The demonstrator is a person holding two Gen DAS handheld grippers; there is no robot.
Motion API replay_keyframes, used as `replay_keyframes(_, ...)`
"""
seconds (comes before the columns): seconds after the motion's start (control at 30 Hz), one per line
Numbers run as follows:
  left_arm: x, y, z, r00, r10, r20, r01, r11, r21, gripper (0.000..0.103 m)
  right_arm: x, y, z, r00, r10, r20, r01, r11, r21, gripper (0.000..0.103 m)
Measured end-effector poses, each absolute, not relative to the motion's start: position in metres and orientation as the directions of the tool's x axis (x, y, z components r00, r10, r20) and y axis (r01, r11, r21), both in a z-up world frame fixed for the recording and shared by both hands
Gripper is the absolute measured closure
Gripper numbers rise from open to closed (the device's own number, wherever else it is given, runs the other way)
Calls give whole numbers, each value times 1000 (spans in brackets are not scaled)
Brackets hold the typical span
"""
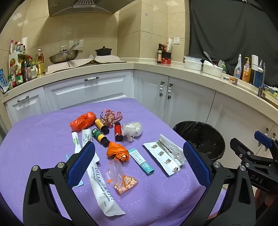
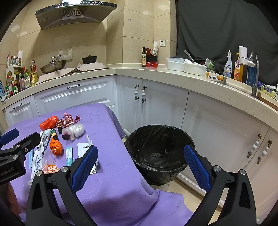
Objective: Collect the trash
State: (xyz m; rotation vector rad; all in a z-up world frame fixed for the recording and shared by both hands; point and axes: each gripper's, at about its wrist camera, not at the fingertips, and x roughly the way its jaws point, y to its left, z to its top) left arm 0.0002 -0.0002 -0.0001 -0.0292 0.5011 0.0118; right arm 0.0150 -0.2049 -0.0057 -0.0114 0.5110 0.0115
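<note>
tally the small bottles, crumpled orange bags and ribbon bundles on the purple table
small bottles: 3
crumpled orange bags: 2
ribbon bundles: 1
total: 6

Beige stone tiles [image 2: 137,26] cover the kitchen walls, and a steel range hood [image 2: 73,13] juts out above the stove, where a wok [image 2: 53,67] and a dark lidded pot [image 2: 89,59] sit. A pale speckled counter [image 2: 156,73] wraps around the corner over white cabinets [image 2: 163,106] with small dark handles. Bottles crowd the counter's far left end [image 1: 22,69], and white tubs [image 2: 185,66] stand near a tap [image 2: 254,67]. A black cloth [image 2: 217,26] hangs behind the sink side. The floor [image 2: 191,196] is light tan.
</note>
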Motion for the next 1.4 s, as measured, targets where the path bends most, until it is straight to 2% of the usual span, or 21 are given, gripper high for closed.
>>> replay_keyframes(1.4, -6, 7, 2, 885, 30, -464, -43, 999, -19, 4, 14, -205, -2, 875, 7, -484, -14, 1000, -11, 7)
